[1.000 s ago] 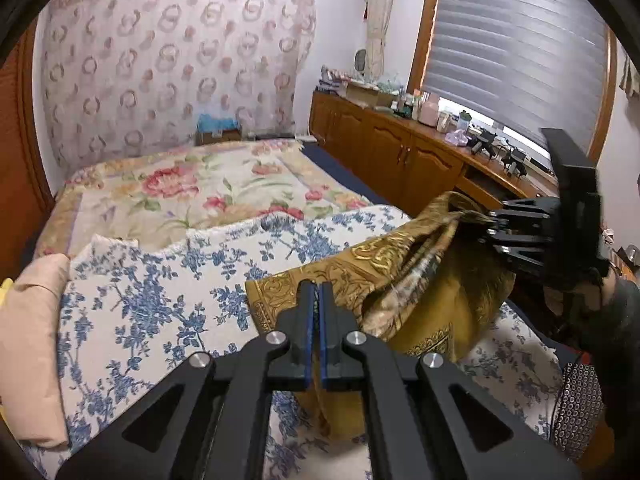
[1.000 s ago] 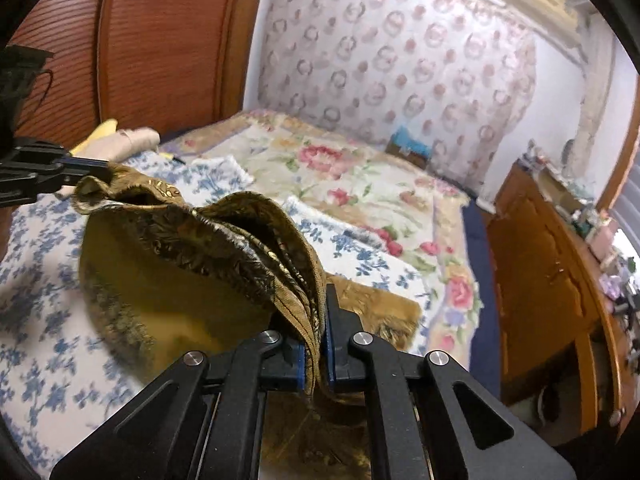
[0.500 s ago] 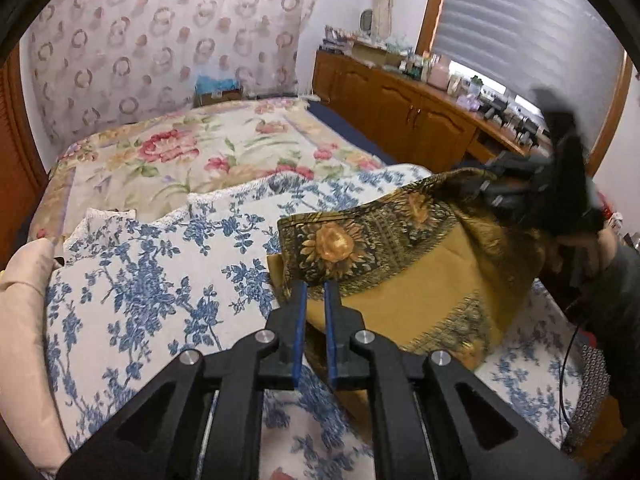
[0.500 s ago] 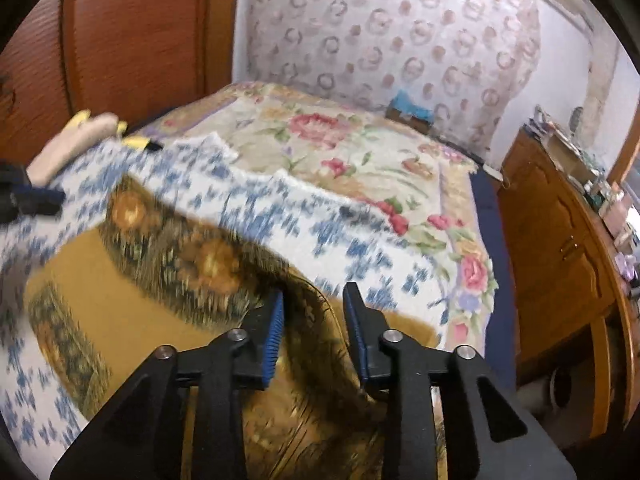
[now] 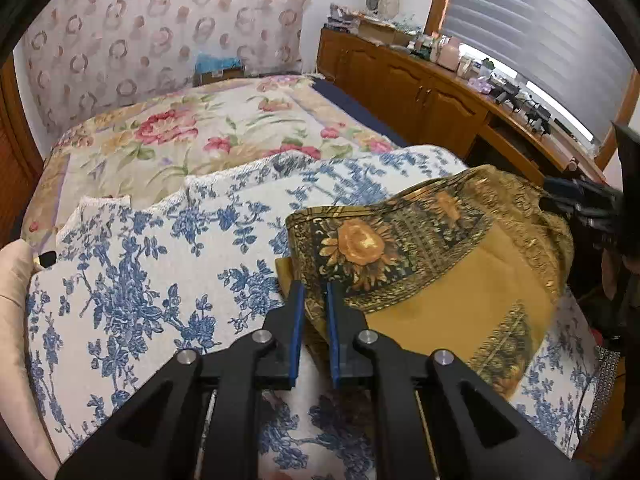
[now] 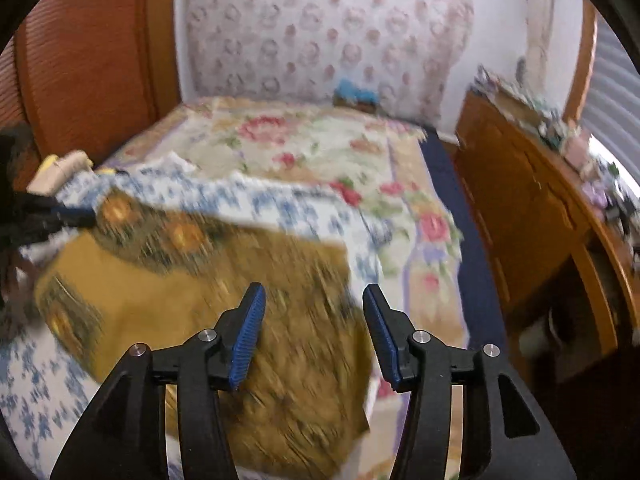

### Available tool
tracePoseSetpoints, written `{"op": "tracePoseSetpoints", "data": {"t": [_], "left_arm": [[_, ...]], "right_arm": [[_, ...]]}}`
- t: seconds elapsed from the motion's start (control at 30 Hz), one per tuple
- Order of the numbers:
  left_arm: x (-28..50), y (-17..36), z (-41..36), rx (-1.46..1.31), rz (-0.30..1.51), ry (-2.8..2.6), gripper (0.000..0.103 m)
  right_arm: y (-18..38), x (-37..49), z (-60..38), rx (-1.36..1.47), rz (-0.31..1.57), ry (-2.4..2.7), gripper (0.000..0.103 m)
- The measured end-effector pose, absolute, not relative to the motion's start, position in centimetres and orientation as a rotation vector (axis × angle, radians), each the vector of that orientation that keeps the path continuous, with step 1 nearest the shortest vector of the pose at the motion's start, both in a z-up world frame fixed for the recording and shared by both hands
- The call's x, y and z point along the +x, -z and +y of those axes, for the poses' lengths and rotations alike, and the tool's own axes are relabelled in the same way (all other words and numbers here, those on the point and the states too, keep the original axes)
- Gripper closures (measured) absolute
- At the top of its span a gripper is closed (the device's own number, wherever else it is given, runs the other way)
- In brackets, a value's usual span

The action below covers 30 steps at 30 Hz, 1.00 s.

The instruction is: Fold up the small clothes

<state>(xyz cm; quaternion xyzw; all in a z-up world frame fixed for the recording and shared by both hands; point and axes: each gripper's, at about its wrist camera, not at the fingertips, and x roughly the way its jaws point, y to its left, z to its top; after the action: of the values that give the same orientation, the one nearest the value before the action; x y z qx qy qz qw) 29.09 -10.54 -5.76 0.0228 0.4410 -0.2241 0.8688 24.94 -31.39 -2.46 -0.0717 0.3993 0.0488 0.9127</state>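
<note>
**Scarf down, both jaws off**

My left gripper [image 5: 313, 300] is a little apart, my right gripper [image 6: 314, 320] spread wide; neither is pinching. The gold flowered scarf [image 5: 448, 276] lies on the blue-flowered blanket [image 5: 152, 264], stretching between them, its near edge right at my left jaws.

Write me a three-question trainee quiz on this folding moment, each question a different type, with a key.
1. True or false: the right hand-held gripper is clamped shut on the mustard patterned cloth.
2. Multiple choice: what does the cloth lie on? A) bare wooden floor B) blue floral cover C) wooden cabinet top
3. Fill in: the left hand-held gripper has a ______ gap between its blue pads.

Key: 1 false, its jaws stand wide apart above the cloth. 2 B. 3 narrow.
</note>
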Motion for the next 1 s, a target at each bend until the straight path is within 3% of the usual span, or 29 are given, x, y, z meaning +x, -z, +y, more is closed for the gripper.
{"op": "tracePoseSetpoints", "data": {"t": [0.43, 0.9, 1.0], "left_arm": [[31.1, 8.1, -11.1, 0.067, 0.97, 0.443, 0.091], [32.6, 8.0, -11.1, 0.059, 0.992, 0.432, 0.088], [32.7, 8.0, -10.4, 0.059, 1.015, 0.423, 0.082]], "right_arm": [[6.3, 26.4, -33.2, -0.004, 0.915, -0.128, 0.05], [6.8, 26.9, -33.7, 0.058, 0.914, -0.177, 0.049], [6.8, 27.0, -33.6, 0.055, 0.914, -0.184, 0.049]]}}
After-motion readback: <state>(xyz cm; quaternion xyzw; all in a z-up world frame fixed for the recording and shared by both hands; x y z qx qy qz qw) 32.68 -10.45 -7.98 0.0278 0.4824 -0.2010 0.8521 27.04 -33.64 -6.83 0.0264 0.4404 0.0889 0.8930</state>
